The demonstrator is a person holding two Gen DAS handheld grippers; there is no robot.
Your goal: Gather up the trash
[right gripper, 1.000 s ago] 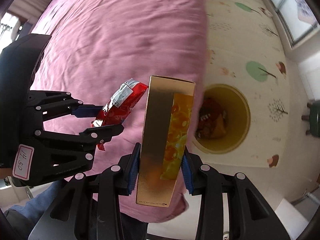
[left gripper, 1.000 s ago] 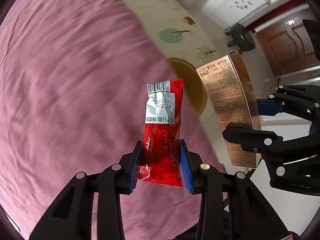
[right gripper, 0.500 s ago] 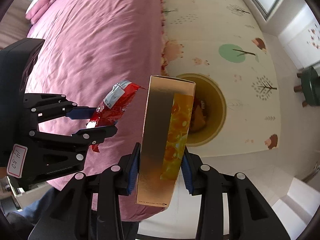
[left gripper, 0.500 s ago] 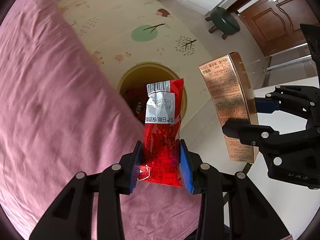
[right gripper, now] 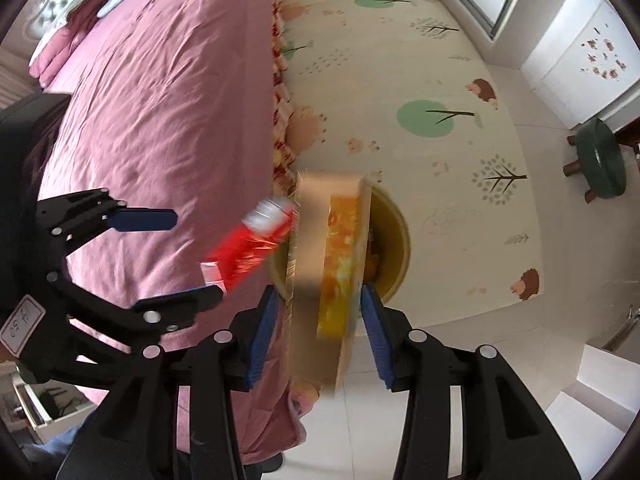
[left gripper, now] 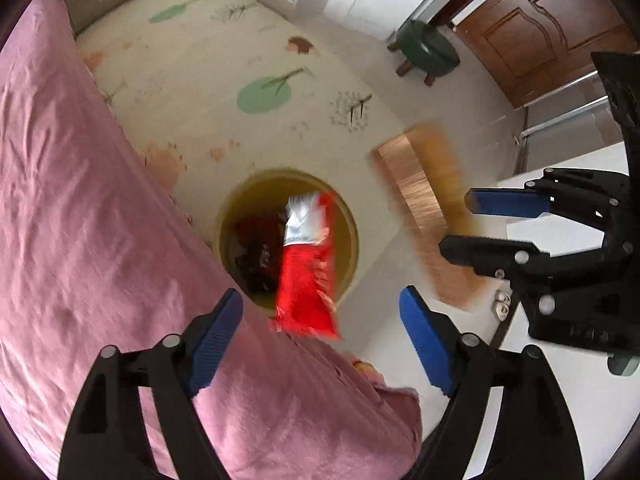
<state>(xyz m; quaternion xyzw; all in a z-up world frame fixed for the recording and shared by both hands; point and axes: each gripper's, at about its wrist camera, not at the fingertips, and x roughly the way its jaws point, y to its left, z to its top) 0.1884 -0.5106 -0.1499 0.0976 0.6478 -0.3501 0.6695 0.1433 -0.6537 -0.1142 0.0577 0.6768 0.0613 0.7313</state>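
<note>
In the left wrist view, a pink bedspread (left gripper: 92,216) is seen over the whole left side of the frame. At the bottom the left gripper (left gripper: 320,336) is pointed steeply down, and its jaws are opening; the blue pads (left gripper: 212,336) stand far apart. Between them, touched by neither pad, a red snack wrapper (left gripper: 306,280) is shown blurred, in front of the round yellow bin (left gripper: 348,224) at the centre of the frame. Dark trash is seen inside the bin. To the right of the bin a golden box (left gripper: 420,200) is blurred as well, and at the right edge the right gripper (left gripper: 472,224) is seen from the side.

In the right wrist view, the left gripper (right gripper: 188,252) is placed at the left, over the bedspread (right gripper: 160,100), with the wrapper (right gripper: 248,252) loose between its fingers. In the centre the box (right gripper: 320,272) is blurred in front of the bin (right gripper: 396,256). The right gripper (right gripper: 320,328) is pointed almost straight down; its jaws are opening, and a small gap is seen between the pads (right gripper: 262,328) and the box. A green stool (right gripper: 600,160) stands at the right edge.
</note>
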